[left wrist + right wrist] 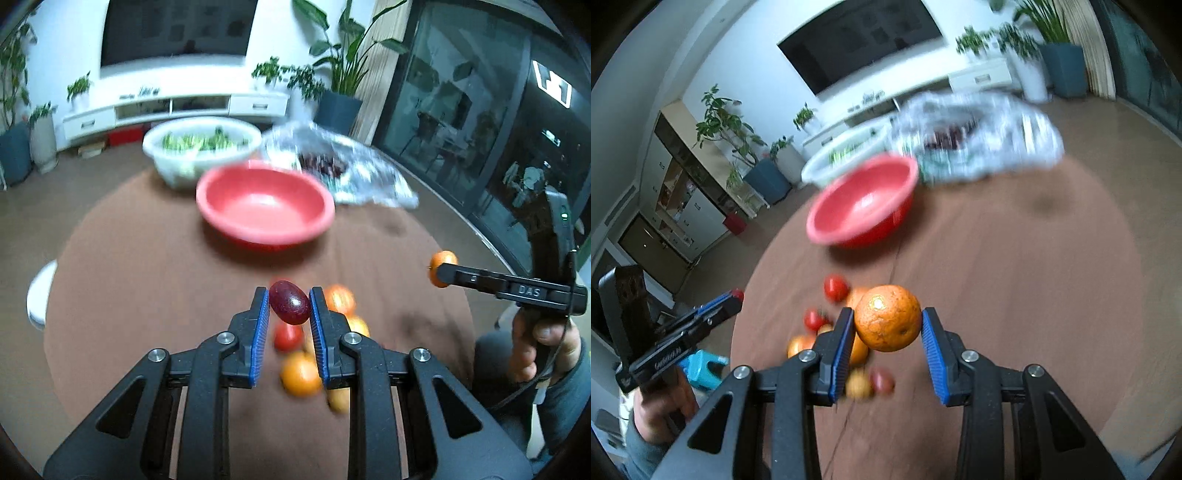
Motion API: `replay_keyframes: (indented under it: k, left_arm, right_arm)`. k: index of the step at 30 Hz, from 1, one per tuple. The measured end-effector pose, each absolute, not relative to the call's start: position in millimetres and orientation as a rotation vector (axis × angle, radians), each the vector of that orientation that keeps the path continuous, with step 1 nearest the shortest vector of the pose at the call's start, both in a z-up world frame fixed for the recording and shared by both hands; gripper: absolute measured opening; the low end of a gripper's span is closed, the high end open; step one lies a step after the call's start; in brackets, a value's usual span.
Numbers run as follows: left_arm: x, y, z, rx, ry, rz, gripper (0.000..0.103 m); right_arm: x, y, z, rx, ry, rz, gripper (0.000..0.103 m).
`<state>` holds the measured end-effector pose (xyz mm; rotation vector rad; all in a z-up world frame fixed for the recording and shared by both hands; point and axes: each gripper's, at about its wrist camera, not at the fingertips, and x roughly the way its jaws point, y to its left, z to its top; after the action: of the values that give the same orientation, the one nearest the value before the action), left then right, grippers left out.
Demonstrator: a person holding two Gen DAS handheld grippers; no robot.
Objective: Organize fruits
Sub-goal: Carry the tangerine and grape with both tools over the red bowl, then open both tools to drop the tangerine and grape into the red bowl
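Observation:
In the left wrist view my left gripper (288, 295) is shut on a dark red oval fruit (290, 306), lifted above a pile of loose oranges and red tomatoes (301, 373) on the brown table. The right wrist view shows my right gripper (889, 314) shut on an orange (886, 325), also held above the pile (834, 288). An empty red bowl (266, 206) (864, 203) stands beyond the pile. Each gripper shows in the other's view: the right one (439, 275) at right with its orange (443, 258), the left one (735, 296) at left with a bit of red at its tip.
Behind the red bowl stand a white bowl of greens (199, 144) and a crinkled plastic bag holding dark red fruit (332, 166). The round table's edge curves left and right. A white stool (38, 295) and a blue stool (705, 369) sit beside the table.

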<state>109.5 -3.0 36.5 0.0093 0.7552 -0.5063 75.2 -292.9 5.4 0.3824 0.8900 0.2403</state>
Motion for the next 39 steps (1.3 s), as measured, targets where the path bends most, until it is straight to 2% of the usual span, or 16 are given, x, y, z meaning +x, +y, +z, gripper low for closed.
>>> replay_keyframes:
  k: [6,14,23,35,39]
  left_arm:
    - [198.4,-25.0,53.6,0.051,0.747,-0.489,0.020]
    - [287.1,-49.8,14.8,0.121,0.860,-0.468,0.020]
    - [299.9,-65.7,-26.6,0.179,0.917,-0.470,0.021]
    - [298.5,-71.1,-38.6,0.224,0.927,-0.454,0.021]
    - [298.3,-68.5,-37.0,0.220,0.929,-0.438,0.022]
  right_arm:
    - [143.8,-268.8,33.6,0.284,0.861,0.289,0.040]
    - [240.1,-229.7,-0.5,0.173,0.979,0.301,0.040]
    - [270.7,-209.9,-46.1,0.049,1.072,0.254,0.040]
    - [276.7,-199.0,-56.1,-0.053,1.080,0.239,0.041]
    - [276.6,-199.9,-54.5,-0.043,1.080,0.247,0.049]
